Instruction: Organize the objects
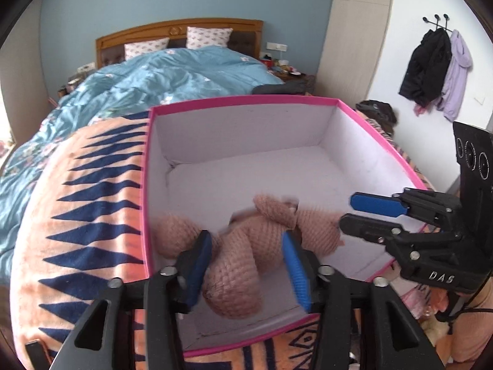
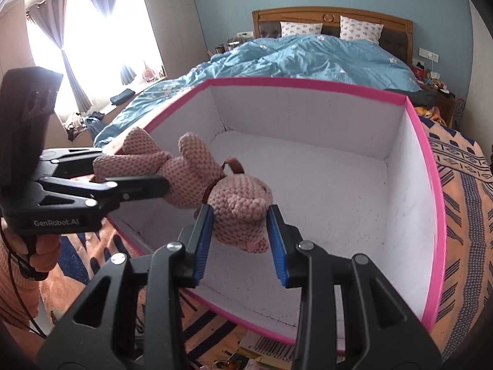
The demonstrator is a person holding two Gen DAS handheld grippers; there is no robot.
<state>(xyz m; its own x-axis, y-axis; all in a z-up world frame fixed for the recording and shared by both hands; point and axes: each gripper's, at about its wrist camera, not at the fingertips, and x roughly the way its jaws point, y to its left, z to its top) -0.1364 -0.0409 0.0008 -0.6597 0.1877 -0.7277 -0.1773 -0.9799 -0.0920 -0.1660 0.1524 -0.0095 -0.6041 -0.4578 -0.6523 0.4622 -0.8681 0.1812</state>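
Observation:
A pink knitted bear [image 1: 246,246] hangs just inside a pink-edged white box [image 1: 246,101] on the bed. My left gripper [image 1: 246,246] straddles the bear's body and leg, jaws around it with a small gap. In the right wrist view the bear [image 2: 234,206] is lifted over the box's near-left rim [image 2: 425,215]. My right gripper [image 2: 240,225] has the bear's head between its blue pads; they look close to the head, contact unclear. The left gripper [image 2: 148,182] shows there at the left, at the bear's legs. The right gripper [image 1: 348,212] shows in the left wrist view, jaws narrowly apart.
The box sits on an orange blanket with navy triangles [image 1: 92,215]. Behind lies a blue duvet [image 1: 185,74] and a wooden headboard [image 2: 332,15]. Coats [image 1: 431,71] hang on the right wall. A bright curtained window [image 2: 92,46] is at left.

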